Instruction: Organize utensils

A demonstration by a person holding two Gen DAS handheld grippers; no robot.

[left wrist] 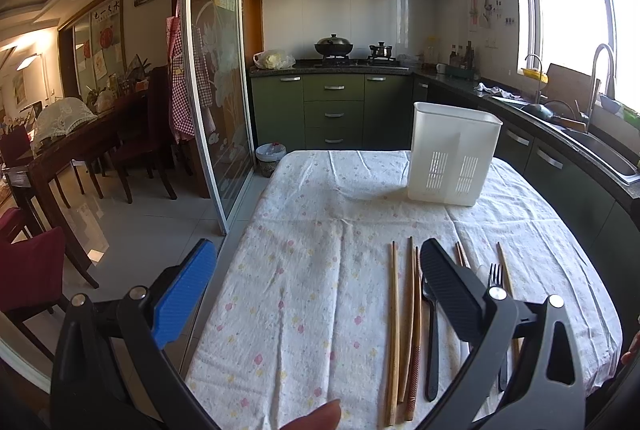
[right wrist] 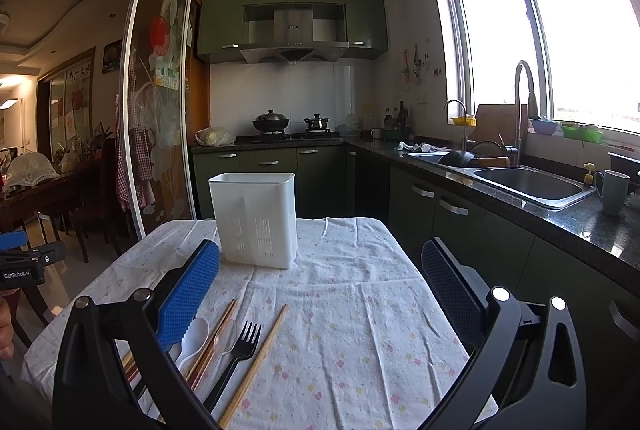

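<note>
Presently both sets of jaws stand wide, holding nothing. Left gripper [left wrist: 318, 300]: blue pad at lower left of its frame, black pad at lower right, hovering over the desk [left wrist: 304, 270] with its flowered white cloth. Black pad overlaps the row of utensils in view.

Utensils, left wrist view, lower centre-right: three long wooden chopsticks [left wrist: 394, 330] lying side by side, a black spoon [left wrist: 431, 342] just right of them, a black fork [left wrist: 496, 276] showing past the pad, more chopsticks on either side of the fork.

Right gripper [right wrist: 320, 296]: wide likewise, over bare cloth at centre frame. At its lower left lie a white spoon [right wrist: 195, 340], a clear spoon [right wrist: 227, 335], the black fork [right wrist: 240, 350], and a single chopstick [right wrist: 256, 362] furthest right.

White utensil holder [left wrist: 452, 154] stands upright at the far side of the desk, slotted vents low on its face, well apart from the utensils.
</note>
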